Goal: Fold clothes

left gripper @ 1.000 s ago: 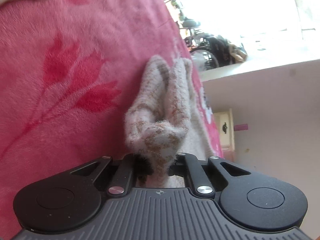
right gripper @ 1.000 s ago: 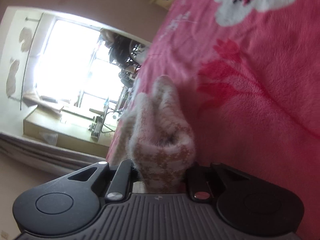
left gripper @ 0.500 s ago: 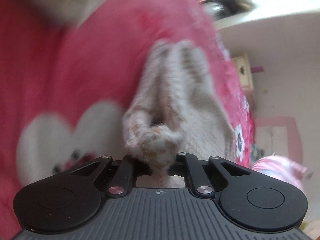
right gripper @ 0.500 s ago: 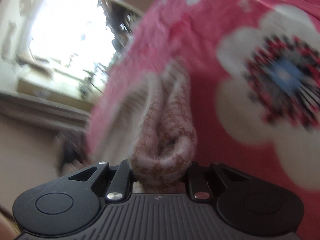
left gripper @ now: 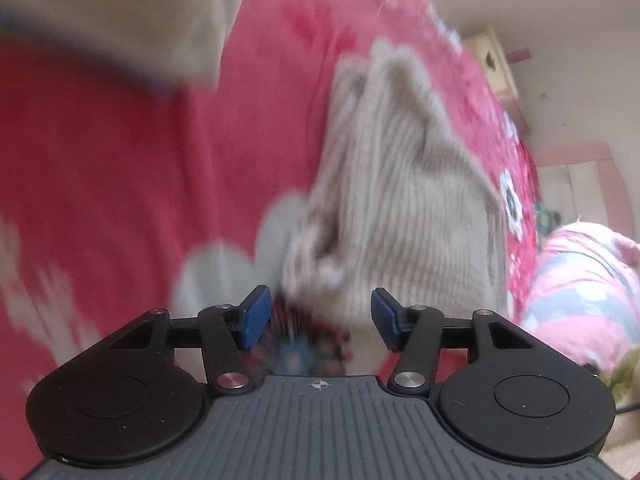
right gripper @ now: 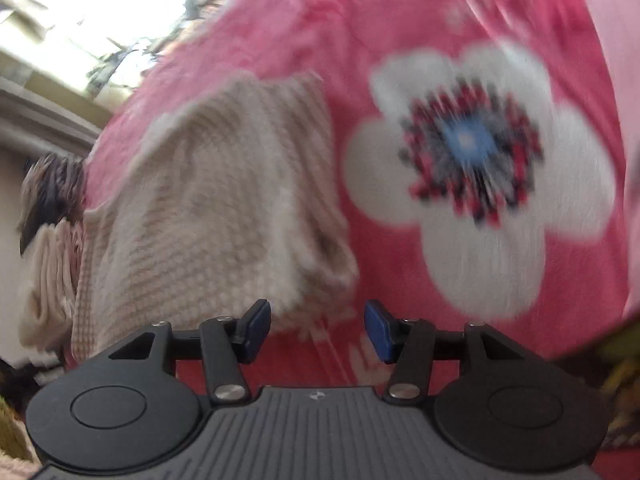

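Blue pads are seen spread apart on the left gripper [left gripper: 318,316], jaws opening, nothing pressed between them. Just beyond and above the pads, the beige knit garment [left gripper: 400,208] is seen, bunched, its near corner close to the left pad but whether it is touched cannot be told from the blur. The garment is laid on the pink floral blanket [left gripper: 120,180], which fills the area left of and behind the tool. Farther up-left of the tool, a cream cloth with a dark edge [left gripper: 120,24] is seen, blurred. Right of the tool, a pink patterned bundle [left gripper: 580,288] is seen, and past it a pale wall with a small cabinet [left gripper: 492,60].

On the right gripper [right gripper: 316,330] the blue pads are likewise held apart, jaws opening, with only blanket seen in the gap. The beige knit garment [right gripper: 220,200] is found ahead and to the left of the tool, its lower corner just above the left pad, apparently released. A large white flower print [right gripper: 472,176] on the pink floral blanket [right gripper: 280,32] is seen ahead-right of the tool. Far left, beyond the garment, a folded pale knit pile [right gripper: 48,272] and something dark and furry [right gripper: 52,192] are seen. A bright window [right gripper: 80,0] is seen far up-left.
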`<state>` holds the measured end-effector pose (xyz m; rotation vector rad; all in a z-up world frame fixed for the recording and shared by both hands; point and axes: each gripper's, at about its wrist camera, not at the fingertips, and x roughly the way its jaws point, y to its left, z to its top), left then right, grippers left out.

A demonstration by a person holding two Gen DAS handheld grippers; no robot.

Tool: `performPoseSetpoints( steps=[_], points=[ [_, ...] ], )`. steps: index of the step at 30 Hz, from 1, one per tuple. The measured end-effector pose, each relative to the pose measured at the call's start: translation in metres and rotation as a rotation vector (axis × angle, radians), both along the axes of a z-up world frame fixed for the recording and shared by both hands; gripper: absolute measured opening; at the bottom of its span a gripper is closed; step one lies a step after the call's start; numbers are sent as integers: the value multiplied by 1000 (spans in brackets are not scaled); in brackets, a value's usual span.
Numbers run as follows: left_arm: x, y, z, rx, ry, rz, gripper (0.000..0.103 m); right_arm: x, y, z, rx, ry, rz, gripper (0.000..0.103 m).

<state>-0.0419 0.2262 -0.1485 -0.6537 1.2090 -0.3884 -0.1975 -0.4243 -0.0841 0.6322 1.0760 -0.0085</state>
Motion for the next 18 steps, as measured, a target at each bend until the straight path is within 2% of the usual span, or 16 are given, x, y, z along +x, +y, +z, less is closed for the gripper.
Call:
performPoseSetpoints(
  steps=[4, 8, 11, 15, 18],
  points=[
    [44, -25, 8, 20, -164, 22, 55, 54, 5, 23, -58, -166, 76, 55],
    [93, -67, 9, 74, -285, -12, 55, 127, 5, 16, -148, -259, 139, 55],
    [106, -84, 12, 150, -346, -67, 55, 172, -1, 4, -193, -264, 168, 57],
    [114, -90, 11, 139, -360, -98, 55, 206, -5, -19, -184, -198, 197, 60],
    [124, -99, 6, 155, -372, -123, 55, 216, -2, -31, -159, -194, 211, 60]
  ],
)
